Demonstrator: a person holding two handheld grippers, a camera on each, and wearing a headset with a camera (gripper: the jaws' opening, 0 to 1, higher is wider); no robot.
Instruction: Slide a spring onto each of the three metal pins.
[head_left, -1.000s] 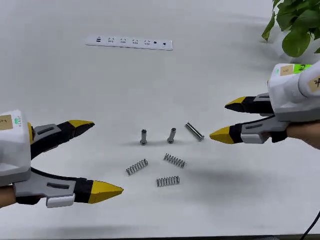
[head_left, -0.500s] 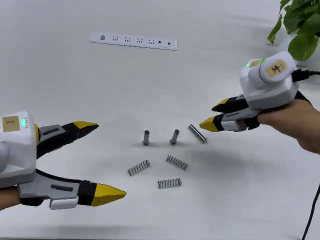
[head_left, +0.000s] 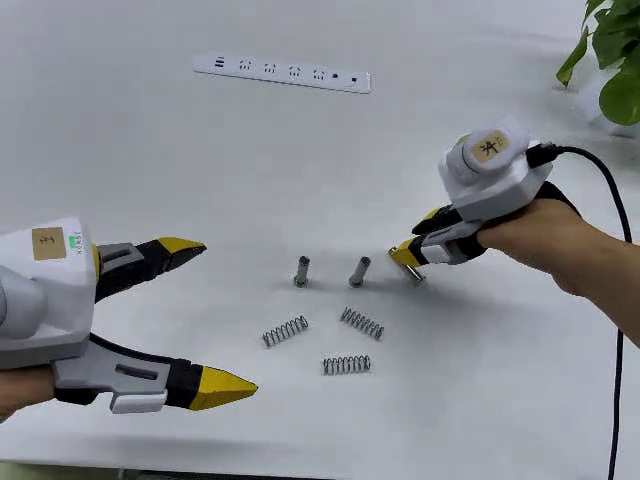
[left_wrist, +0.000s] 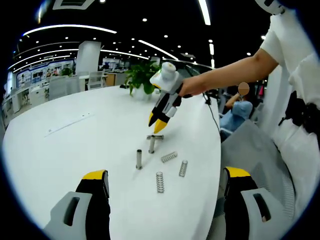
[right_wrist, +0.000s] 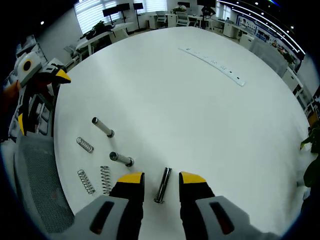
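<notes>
Progress looks like zero so far, I reckon: no spring is on a pin. Near left, the left gripper (head_left: 226, 315) hangs with jaws wide apart and empty. Mid-surface (head_left: 480, 400), the left pin (head_left: 301, 271) and middle pin (head_left: 359, 271) stand upright, with three springs (head_left: 346, 365) lying loose just near of them. Further right, the third pin (right_wrist: 162, 184) lies flat. The right gripper view shows it between the right gripper (head_left: 405, 258) jaws, which are released and not pinching. The head view can't show that gap.

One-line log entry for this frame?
right gripper: open, fingers straddling lying pin | left gripper: open, hovering | two upright pins | three springs loose on table, none fitted
</notes>
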